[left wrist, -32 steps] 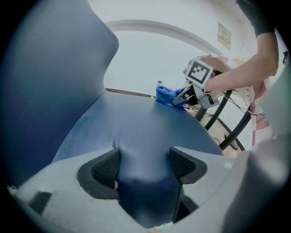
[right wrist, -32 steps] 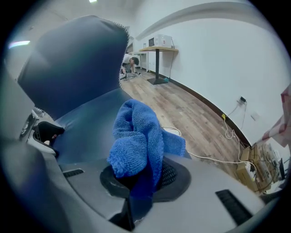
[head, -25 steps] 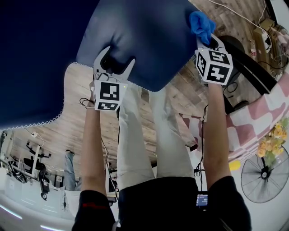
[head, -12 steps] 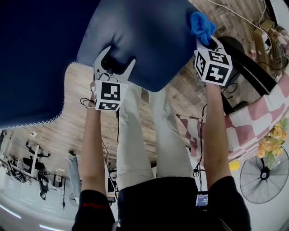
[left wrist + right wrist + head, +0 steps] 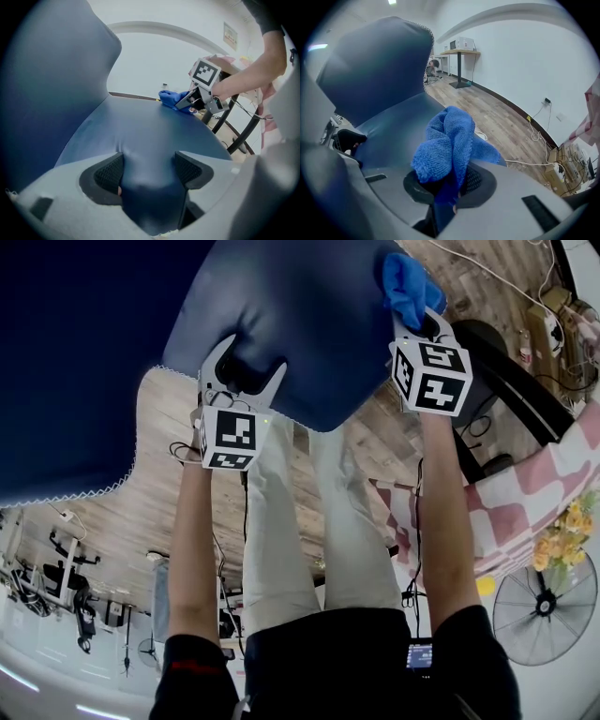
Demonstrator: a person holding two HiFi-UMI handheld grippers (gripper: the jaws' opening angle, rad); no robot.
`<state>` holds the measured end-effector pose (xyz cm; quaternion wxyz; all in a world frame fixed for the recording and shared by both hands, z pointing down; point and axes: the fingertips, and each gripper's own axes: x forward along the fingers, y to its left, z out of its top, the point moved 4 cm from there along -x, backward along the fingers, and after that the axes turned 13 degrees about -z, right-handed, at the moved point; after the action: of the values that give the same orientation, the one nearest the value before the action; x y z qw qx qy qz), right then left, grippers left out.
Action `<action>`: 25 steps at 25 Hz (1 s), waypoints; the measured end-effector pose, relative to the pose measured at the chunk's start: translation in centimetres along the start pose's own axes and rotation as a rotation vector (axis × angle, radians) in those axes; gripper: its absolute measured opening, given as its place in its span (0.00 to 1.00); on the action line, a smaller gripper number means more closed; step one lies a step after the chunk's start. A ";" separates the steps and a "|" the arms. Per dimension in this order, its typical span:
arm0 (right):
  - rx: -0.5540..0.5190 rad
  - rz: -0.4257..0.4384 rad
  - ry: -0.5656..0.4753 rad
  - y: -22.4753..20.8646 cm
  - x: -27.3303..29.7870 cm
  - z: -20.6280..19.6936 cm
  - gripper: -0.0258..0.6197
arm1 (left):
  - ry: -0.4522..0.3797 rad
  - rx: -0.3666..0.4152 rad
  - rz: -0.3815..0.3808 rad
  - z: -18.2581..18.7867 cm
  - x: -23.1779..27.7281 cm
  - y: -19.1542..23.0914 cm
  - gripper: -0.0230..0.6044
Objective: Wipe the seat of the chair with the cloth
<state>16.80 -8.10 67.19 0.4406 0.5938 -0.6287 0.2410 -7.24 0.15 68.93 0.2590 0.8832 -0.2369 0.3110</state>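
Observation:
The chair seat [image 5: 300, 315] is dark blue and padded, with its backrest [image 5: 75, 352] at the left in the head view. My left gripper [image 5: 242, 371] is shut on the seat's near edge; in the left gripper view the seat [image 5: 140, 136] bulges between its pads [image 5: 110, 171]. My right gripper [image 5: 419, 322] is shut on a bunched bright blue cloth [image 5: 405, 285] at the seat's right edge. In the right gripper view the cloth [image 5: 447, 138] sticks up from the jaws over the seat [image 5: 393, 126]. The left gripper view also shows the cloth [image 5: 174, 98] resting on the seat's far rim.
The chair's black frame [image 5: 511, 362] runs off to the right over a wooden floor. A pink checkered fabric [image 5: 525, 502] and a floor fan [image 5: 548, 610] lie at the right. A desk [image 5: 459, 51] stands by the far wall, and cables [image 5: 539, 131] trail along the floor.
My right gripper has moved a little left and farther onto the seat, carrying the cloth. The left gripper has shifted slightly right while still holding the seat's edge.

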 end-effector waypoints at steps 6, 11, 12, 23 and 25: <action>-0.033 0.045 -0.021 2.1 0.2 1.4 0.11 | 0.002 -0.005 0.003 -0.2 -0.1 -0.1 0.59; -0.070 0.093 -0.045 4.5 0.4 2.6 0.11 | -0.001 -0.010 0.001 -0.6 0.2 -0.3 0.59; -0.083 0.104 -0.052 5.1 0.5 2.9 0.11 | -0.001 -0.011 0.000 -0.6 0.2 -0.4 0.59; -0.205 0.225 -0.105 11.7 0.3 5.7 0.11 | -0.006 -0.005 0.004 -0.6 0.2 -0.2 0.59; -0.192 0.246 -0.104 12.5 0.2 6.0 0.11 | -0.007 -0.003 0.005 -0.6 0.2 -0.2 0.59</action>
<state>3.26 -10.92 67.18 0.4294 0.4793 -0.7385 0.2011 -7.26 0.58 69.35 0.2588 0.8833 -0.2406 0.3082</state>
